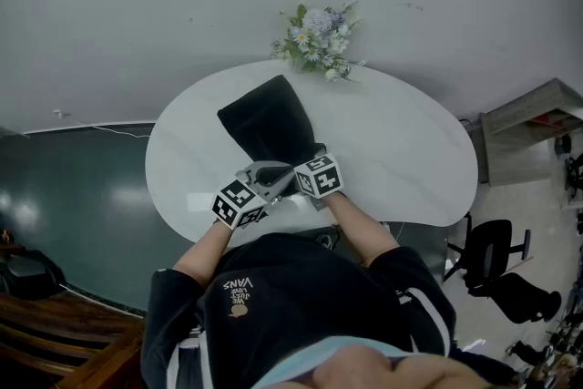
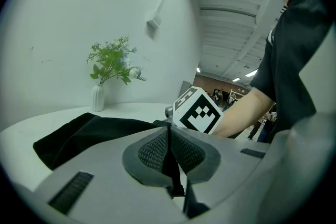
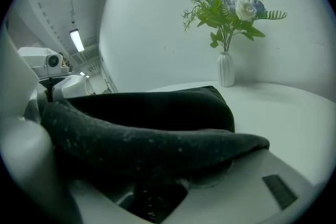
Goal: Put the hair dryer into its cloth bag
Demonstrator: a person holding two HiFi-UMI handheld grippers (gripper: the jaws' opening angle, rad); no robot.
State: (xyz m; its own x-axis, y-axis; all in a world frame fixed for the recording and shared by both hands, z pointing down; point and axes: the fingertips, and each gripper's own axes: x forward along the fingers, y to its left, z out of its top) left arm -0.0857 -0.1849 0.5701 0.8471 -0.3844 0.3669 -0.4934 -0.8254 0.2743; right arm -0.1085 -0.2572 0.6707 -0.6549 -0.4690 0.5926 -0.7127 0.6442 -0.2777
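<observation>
The black cloth bag lies flat-ish on the white oval table, its mouth toward me. Both grippers are at that near edge. My left gripper is shut, and in the left gripper view a thin strip of the bag's black cloth is pinched between its grey pads. My right gripper grips the rim from the other side; in the right gripper view a thick fold of the bag drapes over its jaws and hides the pads. No hair dryer shows in any view.
A small white vase of flowers stands at the table's far edge, beyond the bag. A black office chair stands off the table's right end. A wall rises behind the table.
</observation>
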